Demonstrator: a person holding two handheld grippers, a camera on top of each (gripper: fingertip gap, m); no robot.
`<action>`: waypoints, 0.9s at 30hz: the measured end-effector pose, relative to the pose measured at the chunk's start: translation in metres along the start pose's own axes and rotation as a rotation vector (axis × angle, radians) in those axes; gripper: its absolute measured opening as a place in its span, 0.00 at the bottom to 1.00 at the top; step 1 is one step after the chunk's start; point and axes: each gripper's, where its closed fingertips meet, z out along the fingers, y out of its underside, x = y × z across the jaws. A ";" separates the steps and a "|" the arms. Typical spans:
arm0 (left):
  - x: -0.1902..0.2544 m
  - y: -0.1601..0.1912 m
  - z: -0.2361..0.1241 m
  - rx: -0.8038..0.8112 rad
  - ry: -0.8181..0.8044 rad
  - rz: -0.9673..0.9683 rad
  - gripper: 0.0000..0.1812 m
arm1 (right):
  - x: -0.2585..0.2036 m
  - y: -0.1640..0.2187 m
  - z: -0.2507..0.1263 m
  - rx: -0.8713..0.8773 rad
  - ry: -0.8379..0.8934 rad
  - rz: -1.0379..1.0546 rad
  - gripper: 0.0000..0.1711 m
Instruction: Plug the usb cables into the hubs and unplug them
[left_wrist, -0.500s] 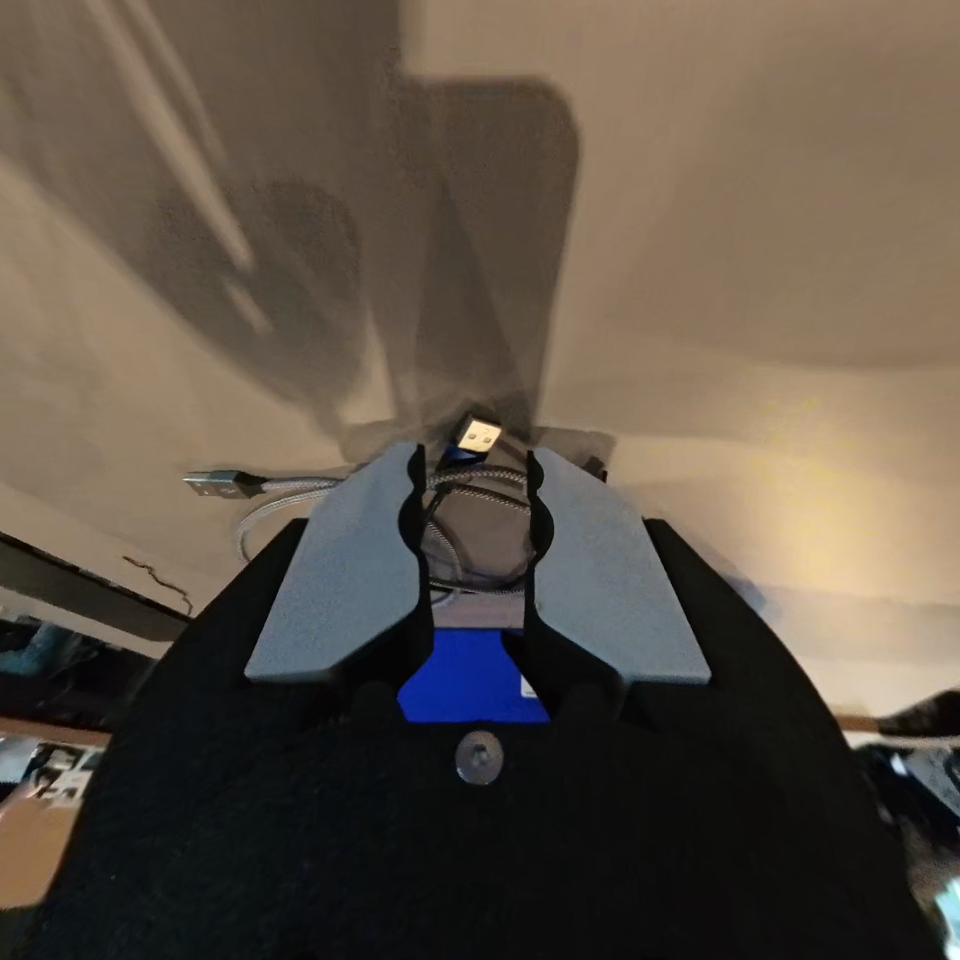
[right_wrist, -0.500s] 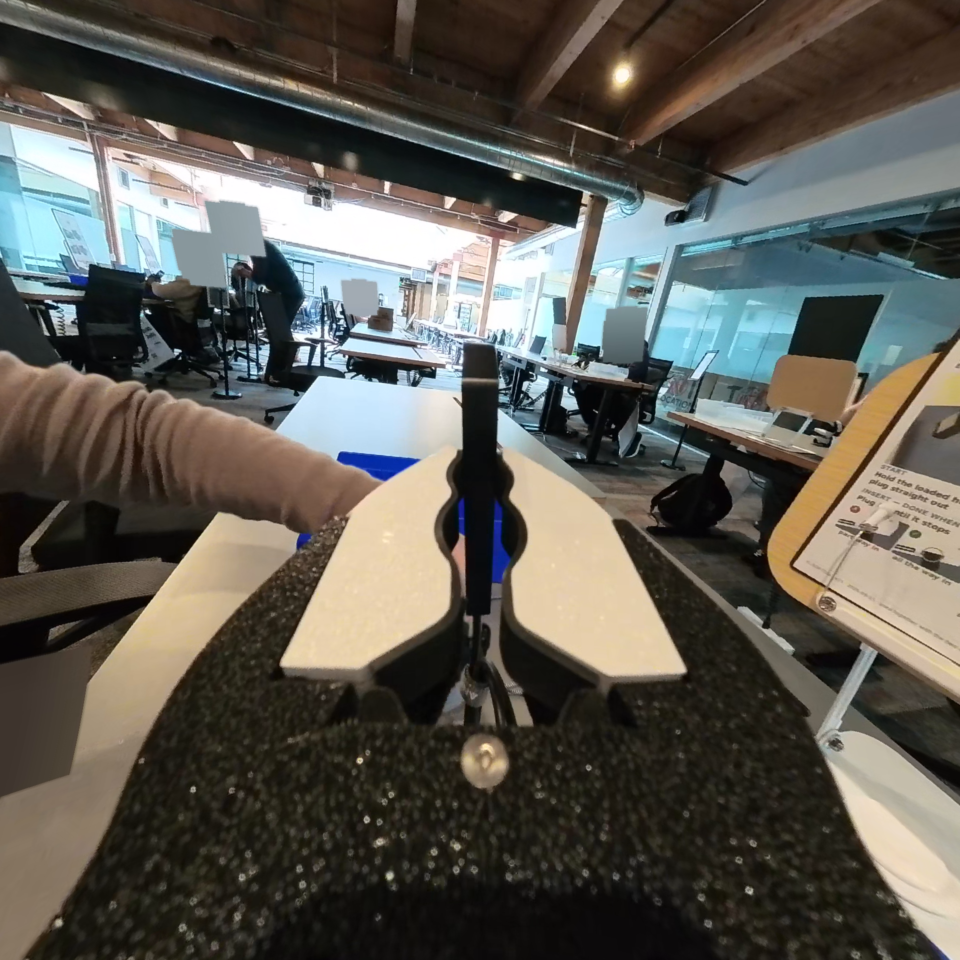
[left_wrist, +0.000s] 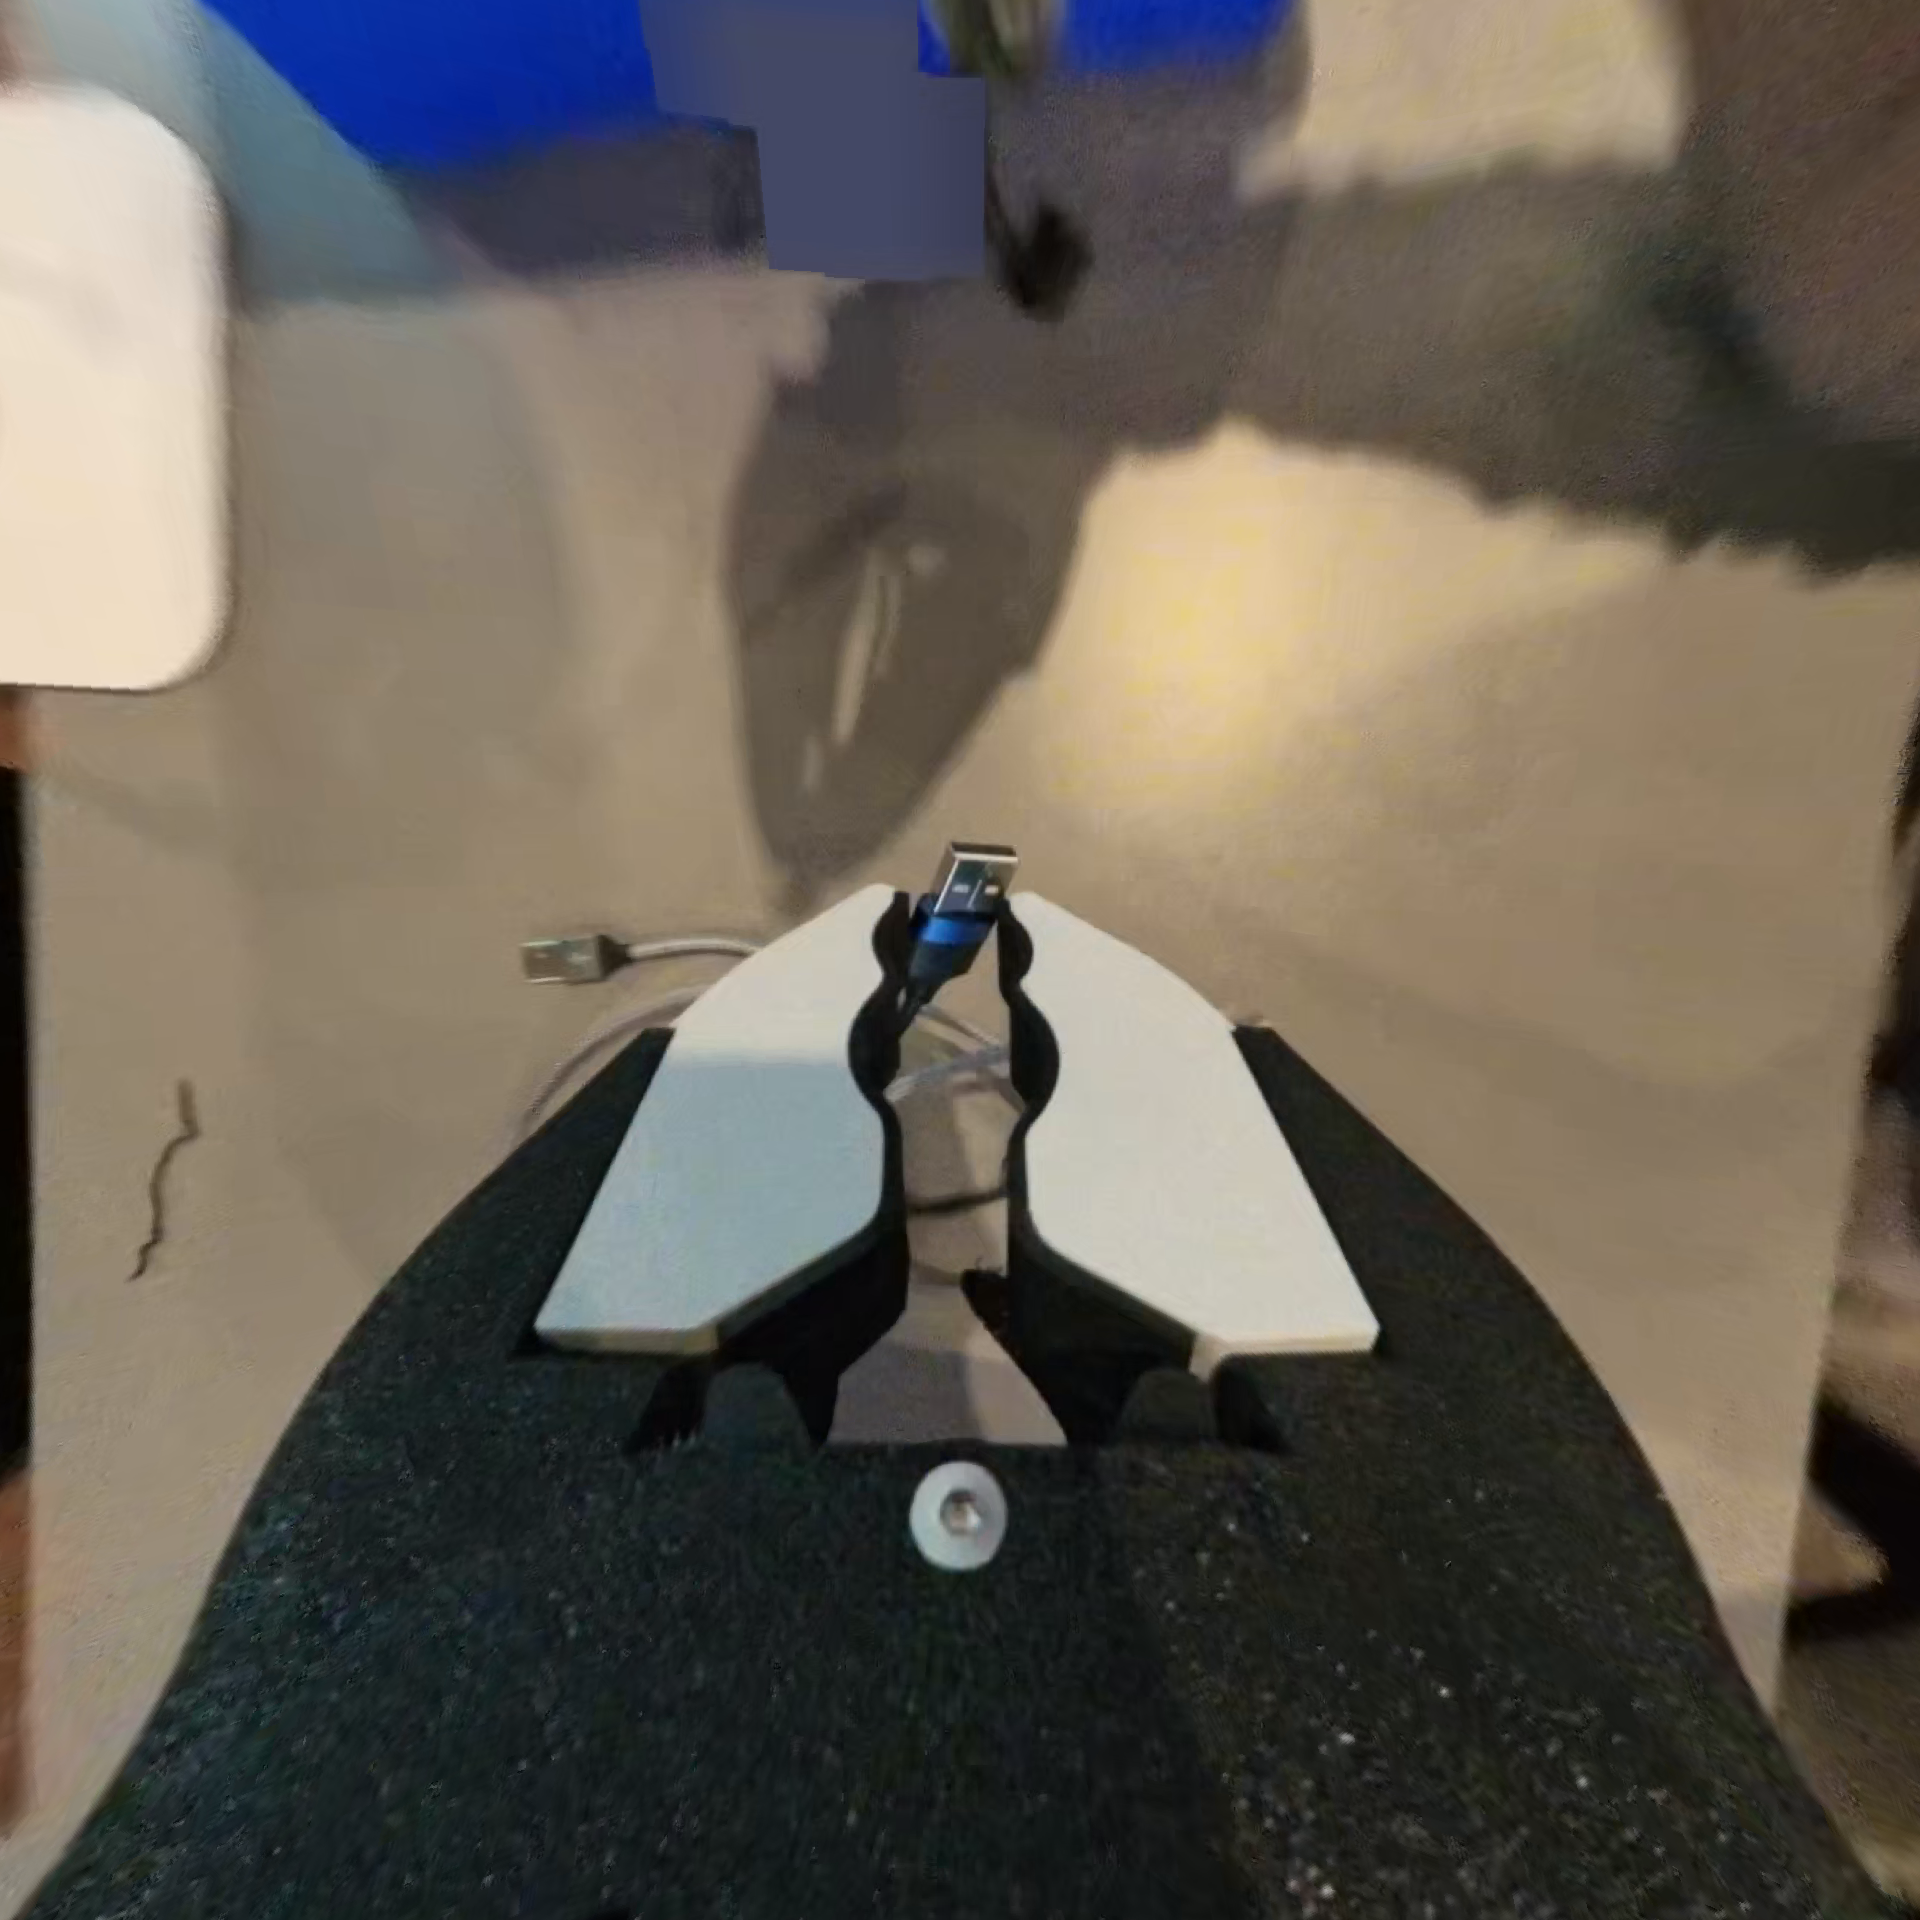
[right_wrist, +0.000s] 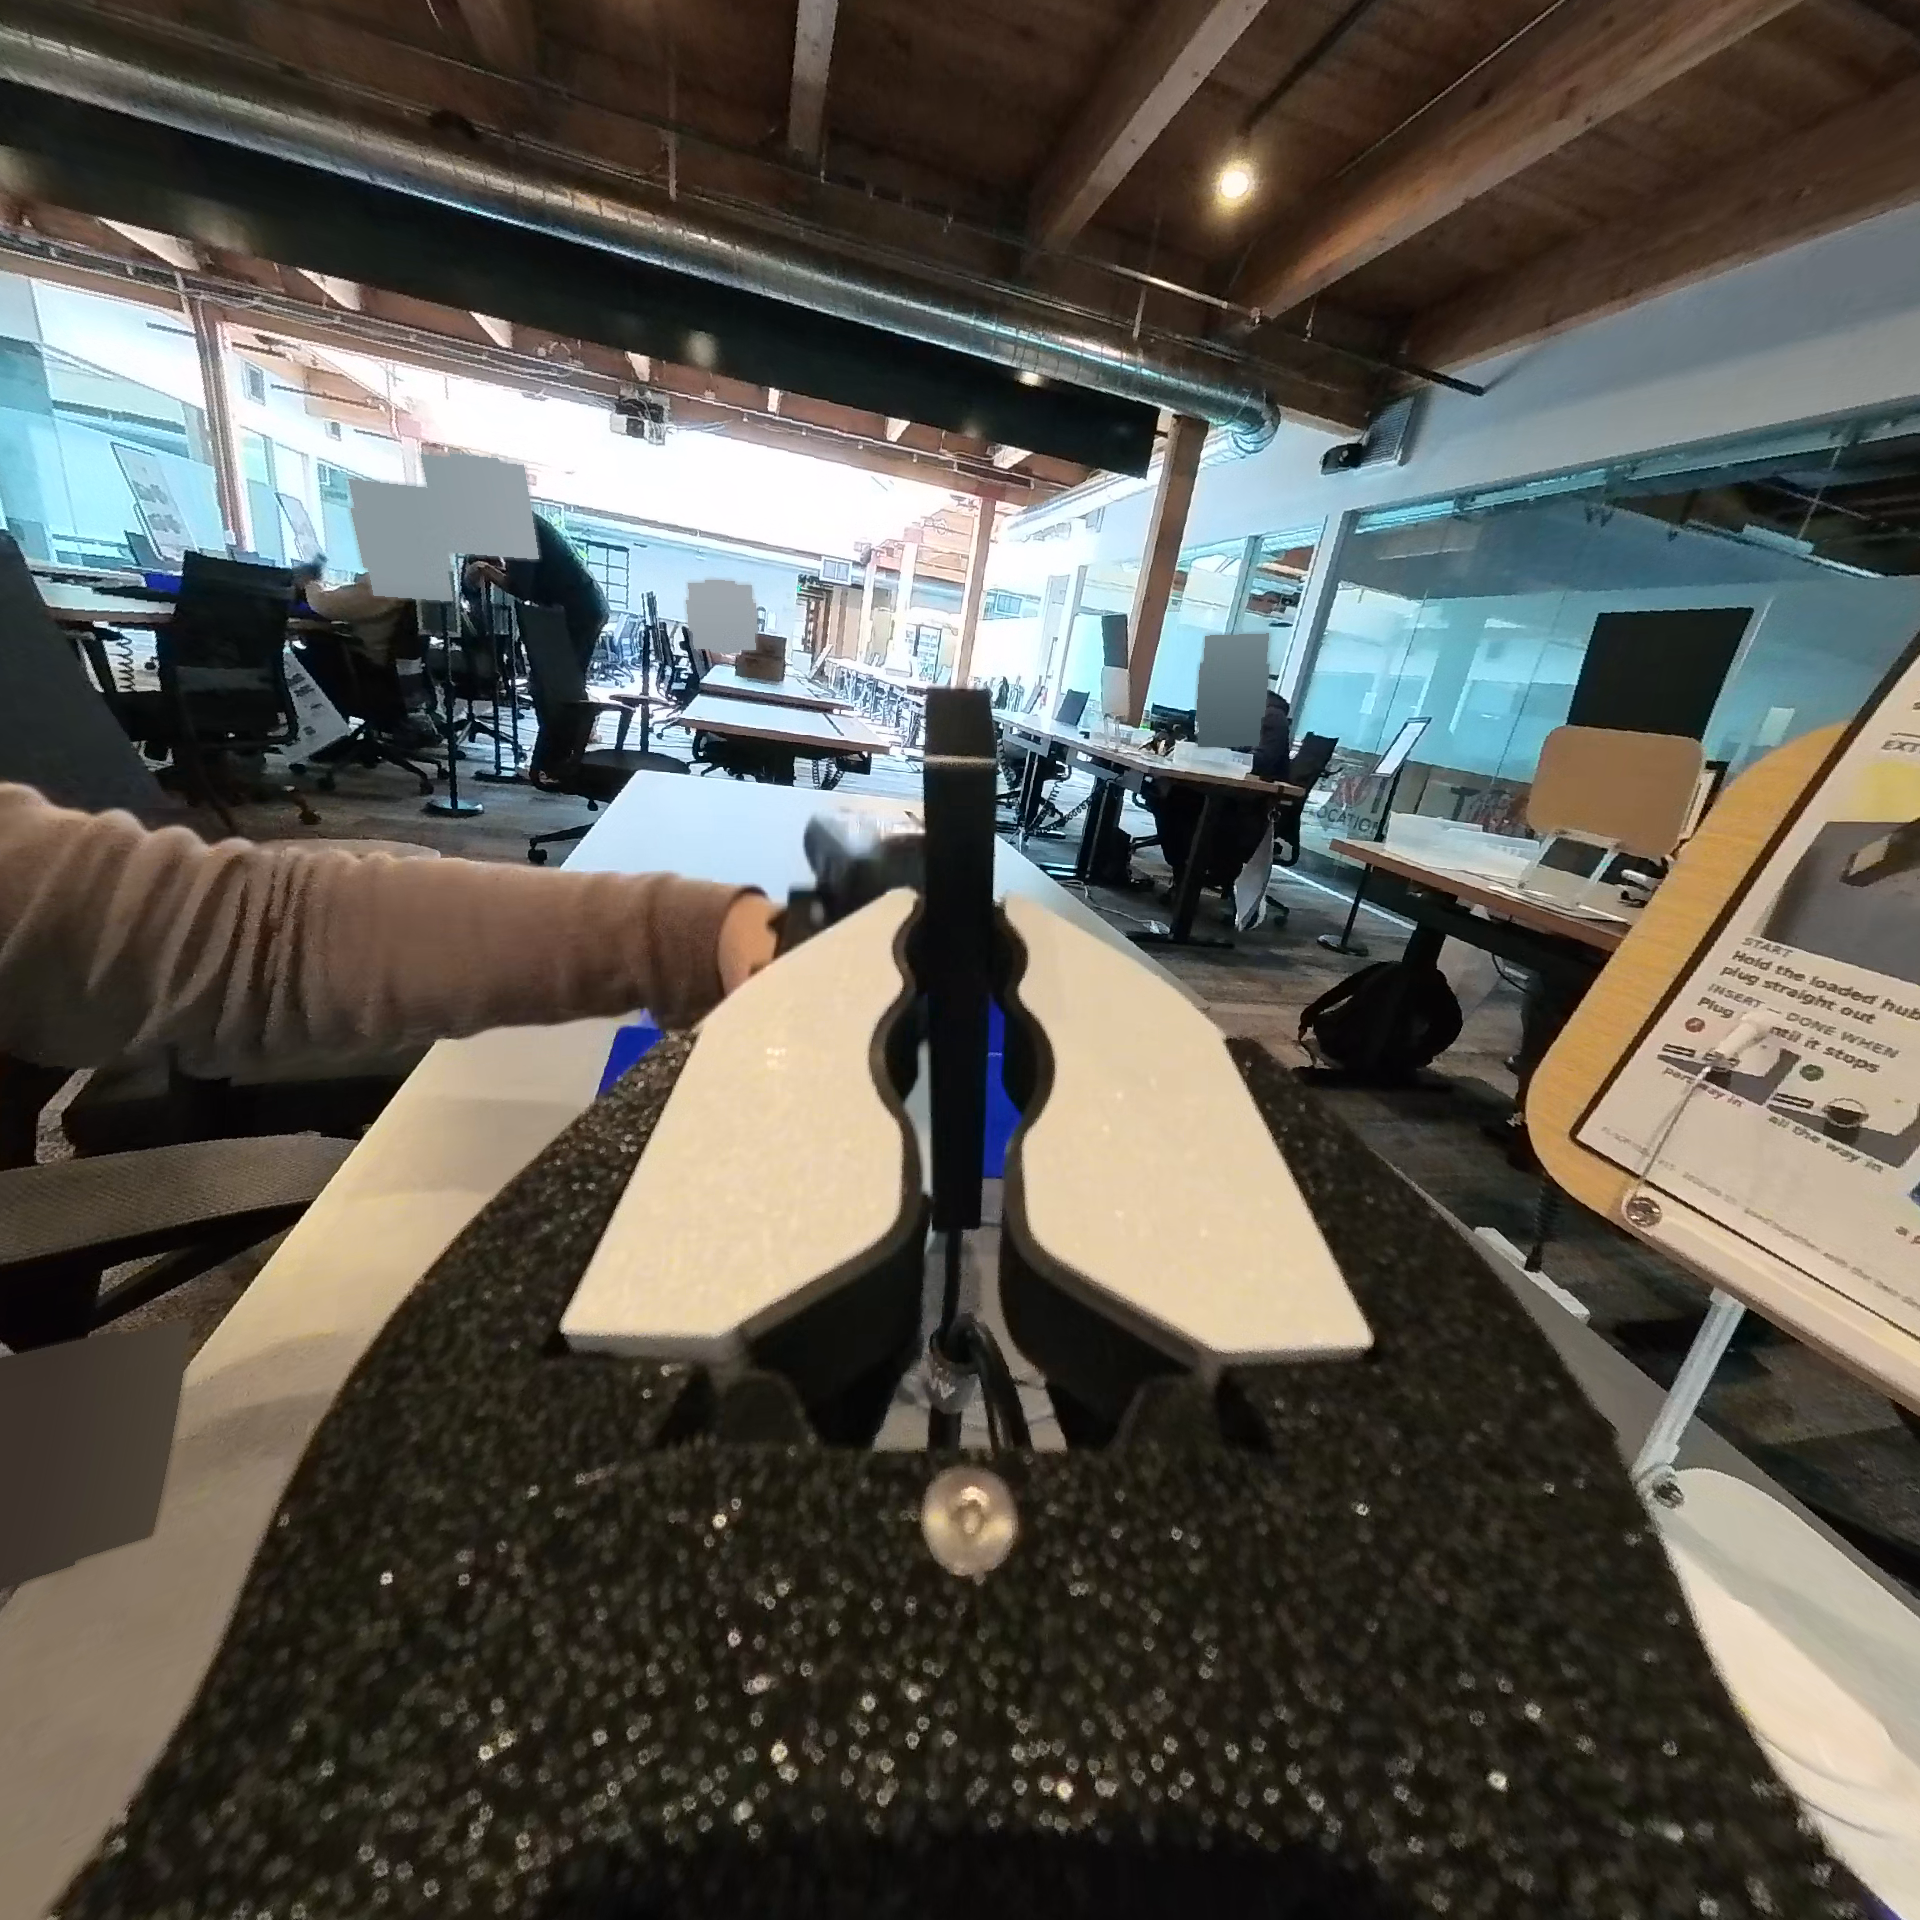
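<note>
The blue-collared USB plug (left_wrist: 961, 906) sits pinched at the very tip of the left tool (left_wrist: 951, 930), its metal end poking out past the fingers and tilted a little to the right, its dark cable running back down through the gap between them. The two pale fingers (left_wrist: 769, 1122) are drawn in on the plug's collar, with the gap behind it left free. Below and behind the tool, a second plug, silver (left_wrist: 566, 956) with a pale braided cable (left_wrist: 623, 1039), lies on the cream counter (left_wrist: 1455, 831), just to the left of the fingers; its cable curves under them. Farther off the view is smeared: a blue shape (left_wrist: 468, 73) at the top edge and a white block (left_wrist: 104, 384) at the left can be made out, little more.

The right tool (right_wrist: 956, 935) is closed on a slim black hub (right_wrist: 956, 914), held upright so that its top stands above the fingertips and its lower end reaches down between the fingers, where a thin cable (right_wrist: 951, 1361) leaves it. Just beyond, to the left, a person's sleeved arm (right_wrist: 364, 935) reaches across over a white counter (right_wrist: 343, 1278). A blue bin (right_wrist: 629, 1049) shows behind the fingers. At the right stands a wooden board (right_wrist: 1621, 997) carrying a printed instruction sheet (right_wrist: 1787, 997). Behind all this lies an open office with desks and chairs.
</note>
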 end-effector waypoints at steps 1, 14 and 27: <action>-0.007 -0.007 -0.018 0.098 -0.030 -0.043 0.08 | 0.000 0.000 0.000 -0.001 0.000 0.001 0.06; -0.005 -0.044 -0.206 1.052 -0.153 -0.215 0.08 | -0.003 0.005 0.010 -0.028 -0.016 -0.003 0.06; 0.001 0.061 -0.349 0.793 -1.054 -0.481 0.09 | -0.007 0.008 0.018 -0.046 -0.038 -0.006 0.06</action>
